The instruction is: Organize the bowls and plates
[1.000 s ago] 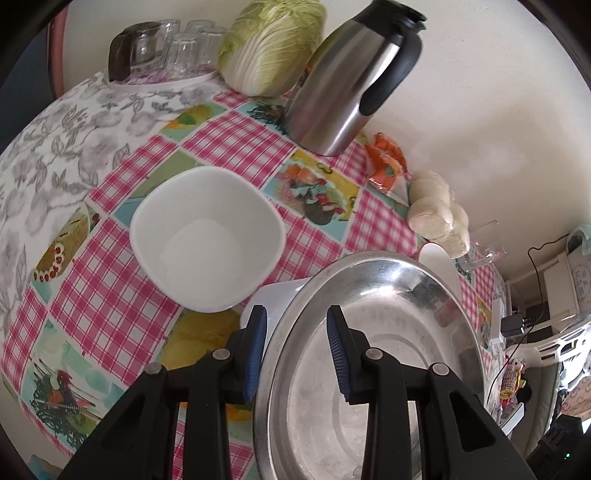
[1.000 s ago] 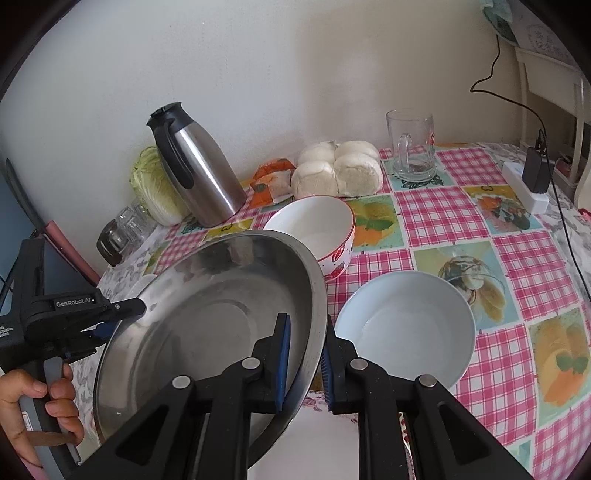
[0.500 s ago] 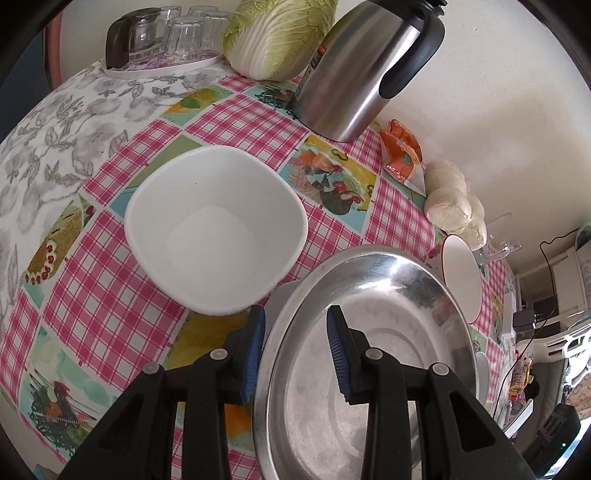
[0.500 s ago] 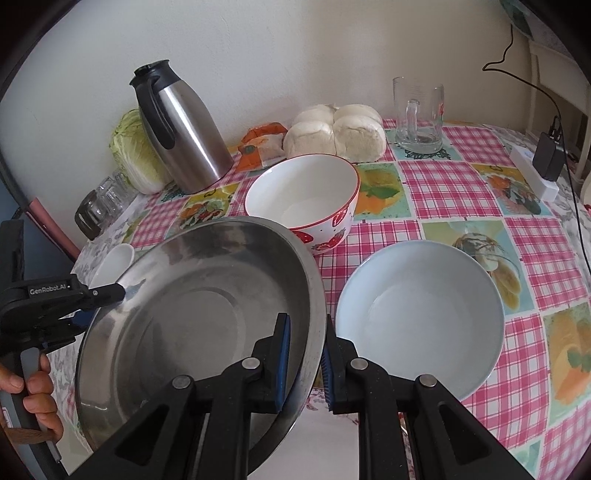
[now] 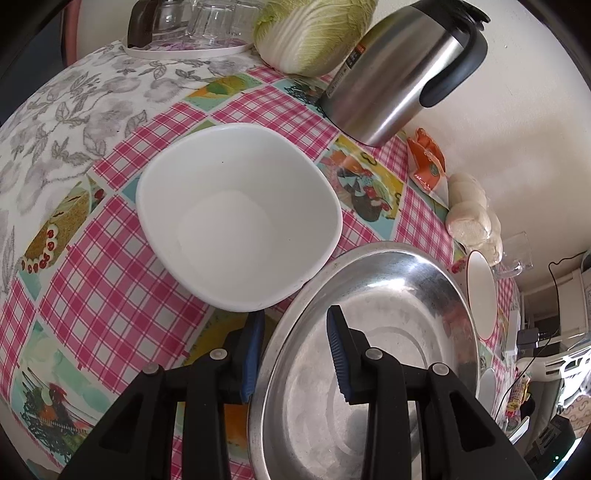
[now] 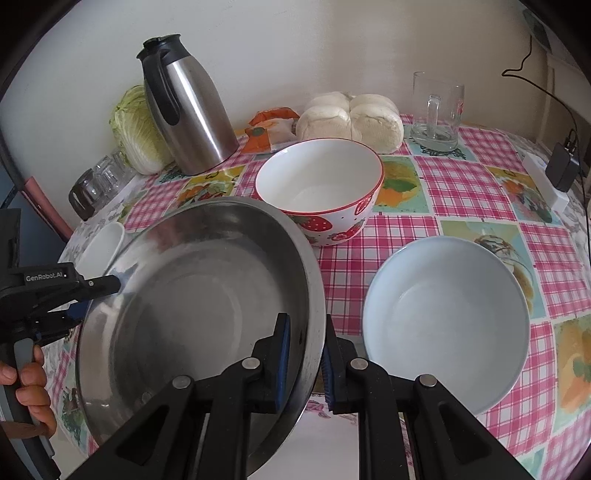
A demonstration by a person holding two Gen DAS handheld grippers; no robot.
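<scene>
A wide steel plate point(image 5: 388, 332) point(image 6: 192, 288) hangs tilted just above the table, held at opposite edges. My left gripper point(image 5: 295, 354) is shut on its near rim, one pad outside and one inside. My right gripper point(image 6: 304, 365) is shut on the rim at the other side. The left gripper point(image 6: 110, 284) shows at the plate's far edge in the right wrist view, held by a hand point(image 6: 29, 387). A white squarish bowl point(image 5: 240, 221) point(image 6: 105, 240) sits left of the plate. A strawberry-print bowl point(image 6: 319, 192) and a pale blue bowl point(image 6: 447, 325) sit to its right.
A steel thermos jug point(image 6: 188, 107), a cabbage point(image 6: 135, 129) and a tray of glasses point(image 5: 192, 26) line the wall. Bagged buns point(image 6: 351, 120), an orange packet point(image 6: 269, 133), a glass mug point(image 6: 437, 110) and a power strip point(image 6: 546, 181) stand further right. Something flat and white point(image 6: 332, 443) lies under the plate.
Both grippers have sunk toward the table with the steel plate between them. The bowls and the checked cloth look nearer and larger. Neither grip has changed.
</scene>
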